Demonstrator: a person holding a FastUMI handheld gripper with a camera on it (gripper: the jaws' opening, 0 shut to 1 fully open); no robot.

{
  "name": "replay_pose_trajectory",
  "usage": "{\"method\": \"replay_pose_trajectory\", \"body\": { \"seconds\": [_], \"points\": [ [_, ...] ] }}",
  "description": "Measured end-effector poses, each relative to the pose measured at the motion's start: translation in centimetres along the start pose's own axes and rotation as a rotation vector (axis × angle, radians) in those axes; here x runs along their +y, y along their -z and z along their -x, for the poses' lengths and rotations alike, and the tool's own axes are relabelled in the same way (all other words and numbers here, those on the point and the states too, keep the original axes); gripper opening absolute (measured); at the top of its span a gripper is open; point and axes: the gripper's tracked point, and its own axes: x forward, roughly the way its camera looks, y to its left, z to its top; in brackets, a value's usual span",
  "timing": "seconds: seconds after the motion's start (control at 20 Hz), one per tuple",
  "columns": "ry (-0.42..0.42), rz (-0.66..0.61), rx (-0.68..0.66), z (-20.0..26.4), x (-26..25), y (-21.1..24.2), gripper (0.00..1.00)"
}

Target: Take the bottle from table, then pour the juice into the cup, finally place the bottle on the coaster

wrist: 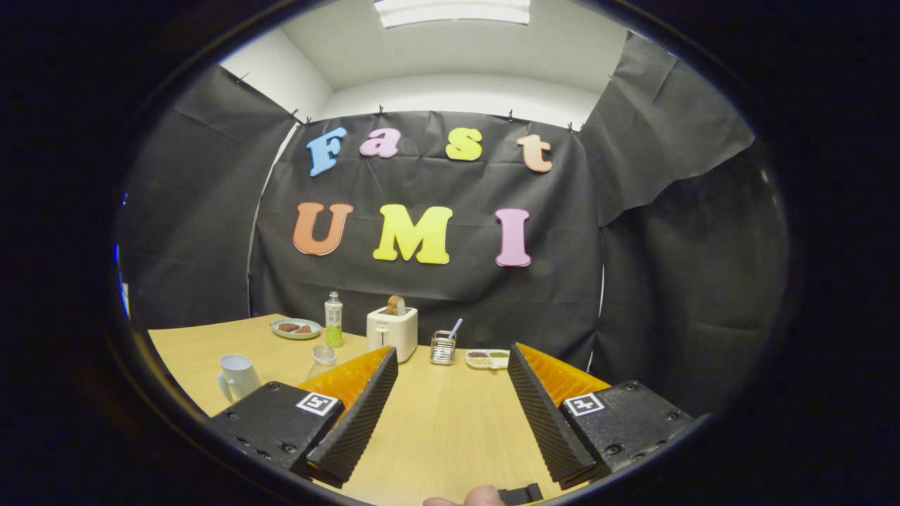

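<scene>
A slim clear bottle (333, 320) with green juice in its lower part and a white cap stands upright on the wooden table (443, 429), far beyond my left finger. A white cup (238, 376) with a handle stands nearer, left of that finger. A small clear vessel (323, 358) stands between cup and bottle, partly hidden by the left finger (355, 414). My gripper (451, 350) is open, fingers wide apart above the table, with nothing between them.
A white toaster (392, 332) with a slice of bread stands just right of the bottle. A pale green plate (296, 328) with brown food lies left of it. A metal rack (443, 346) and a small food tray (487, 359) lie ahead between the fingers.
</scene>
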Motion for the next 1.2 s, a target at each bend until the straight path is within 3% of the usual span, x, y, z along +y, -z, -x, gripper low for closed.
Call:
{"method": "replay_pose_trajectory", "body": {
  "seconds": [0.65, 1.2],
  "points": [
    [-0.175, -0.020, 0.063, 0.0, 9.2, 4.7, 1.00],
    [-0.174, -0.027, 0.149, -2.6, 13.9, 10.8, 1.00]
  ]
}}
